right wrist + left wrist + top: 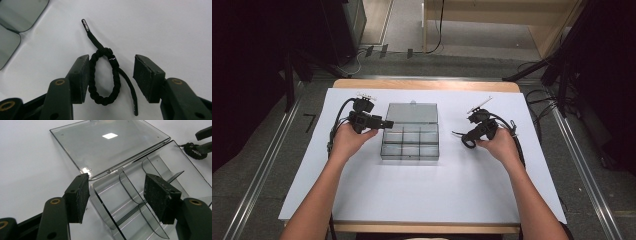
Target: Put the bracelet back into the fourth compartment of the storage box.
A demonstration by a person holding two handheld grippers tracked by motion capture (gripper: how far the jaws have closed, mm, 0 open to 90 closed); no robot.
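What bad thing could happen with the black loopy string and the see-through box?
The right hand-held gripper stands open around the braided black cord bracelet, which lies flat; the pads might slide over it or catch just one strand. The left hand-held gripper straddles the open clear organizer box's corner, so closing could nudge the light box.

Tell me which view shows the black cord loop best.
The right gripper view: the cord lies on the table between the open jaws, its braid, knot and both ends plain. The left gripper view catches part of it far off; in the high view it is small by the right gripper.
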